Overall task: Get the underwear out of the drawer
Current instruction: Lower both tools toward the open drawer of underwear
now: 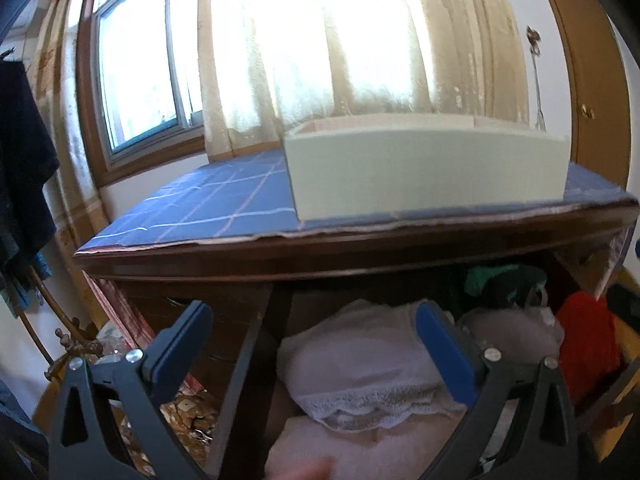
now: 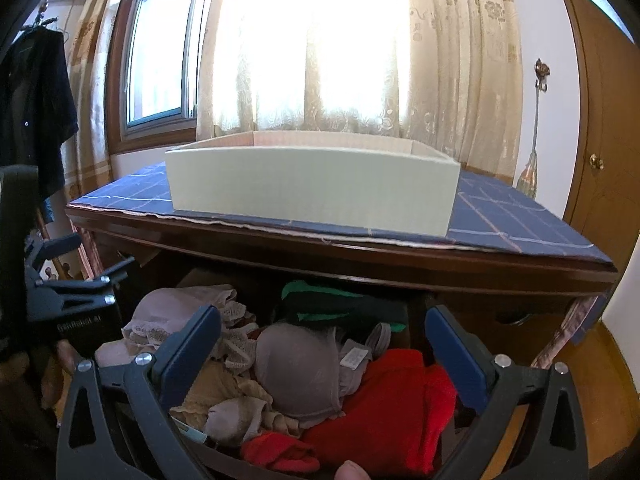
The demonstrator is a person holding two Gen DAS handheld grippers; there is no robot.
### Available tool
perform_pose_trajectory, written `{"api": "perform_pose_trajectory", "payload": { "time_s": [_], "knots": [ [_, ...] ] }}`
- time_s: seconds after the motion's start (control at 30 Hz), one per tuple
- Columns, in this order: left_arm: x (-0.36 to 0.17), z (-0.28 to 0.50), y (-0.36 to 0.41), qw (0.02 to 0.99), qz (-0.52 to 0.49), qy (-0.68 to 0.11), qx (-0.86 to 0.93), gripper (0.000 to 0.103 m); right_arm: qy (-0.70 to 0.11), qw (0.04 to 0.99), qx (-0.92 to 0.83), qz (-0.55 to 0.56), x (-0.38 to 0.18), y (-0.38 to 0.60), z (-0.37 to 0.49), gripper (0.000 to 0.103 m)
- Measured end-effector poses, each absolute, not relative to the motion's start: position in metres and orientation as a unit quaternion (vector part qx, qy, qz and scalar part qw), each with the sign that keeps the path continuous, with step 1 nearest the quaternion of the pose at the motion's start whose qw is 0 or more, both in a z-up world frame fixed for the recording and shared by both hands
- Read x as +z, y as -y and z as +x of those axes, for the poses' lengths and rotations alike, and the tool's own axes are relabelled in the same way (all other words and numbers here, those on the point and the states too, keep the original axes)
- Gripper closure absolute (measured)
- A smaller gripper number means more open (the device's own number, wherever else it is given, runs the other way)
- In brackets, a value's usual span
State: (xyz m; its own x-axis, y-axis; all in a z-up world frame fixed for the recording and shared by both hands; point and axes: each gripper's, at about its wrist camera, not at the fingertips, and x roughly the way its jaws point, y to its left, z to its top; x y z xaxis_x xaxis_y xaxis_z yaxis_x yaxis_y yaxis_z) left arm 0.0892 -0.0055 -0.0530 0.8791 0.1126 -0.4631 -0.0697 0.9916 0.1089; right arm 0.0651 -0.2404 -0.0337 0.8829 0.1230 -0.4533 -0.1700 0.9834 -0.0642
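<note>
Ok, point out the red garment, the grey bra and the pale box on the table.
red garment (image 2: 392,412), right wrist view, middle of the cloth.
grey bra (image 2: 296,368), right wrist view, its rounded cup.
pale box (image 2: 312,188), right wrist view, front wall.

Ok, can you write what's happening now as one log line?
left gripper: open, over pale lace underwear | right gripper: open, over grey bra | drawer: open, full | box: on top

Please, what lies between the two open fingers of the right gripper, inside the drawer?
In the right wrist view, a grey bra lies between the right gripper fingers, beside a red garment.
</note>
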Motion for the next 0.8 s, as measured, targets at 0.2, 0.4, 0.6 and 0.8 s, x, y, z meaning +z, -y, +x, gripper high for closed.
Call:
{"api": "perform_pose_trajectory", "payload": {
  "time_s": [0.2,0.4,0.6,0.8],
  "knots": [
    [-0.023,0.085,-0.004,0.97,0.013,-0.238,0.057,0.0,-0.216,0.973,0.072,-0.045,-0.008,0.239,0.058,0.0],
    [-0.004,0.074,-0.01,0.971,-0.012,-0.234,0.044,0.0,-0.192,0.977,0.081,-0.042,0.009,0.236,0.047,0.0],
    [-0.003,0.071,-0.008,0.972,-0.004,-0.229,0.044,0.0,-0.199,0.976,0.078,-0.039,0.008,0.239,0.049,0.0],
    [-0.009,0.076,-0.006,0.969,0.004,-0.242,0.043,0.0,-0.21,0.975,0.069,-0.031,0.0,0.245,0.056,0.0]
  ]
}}
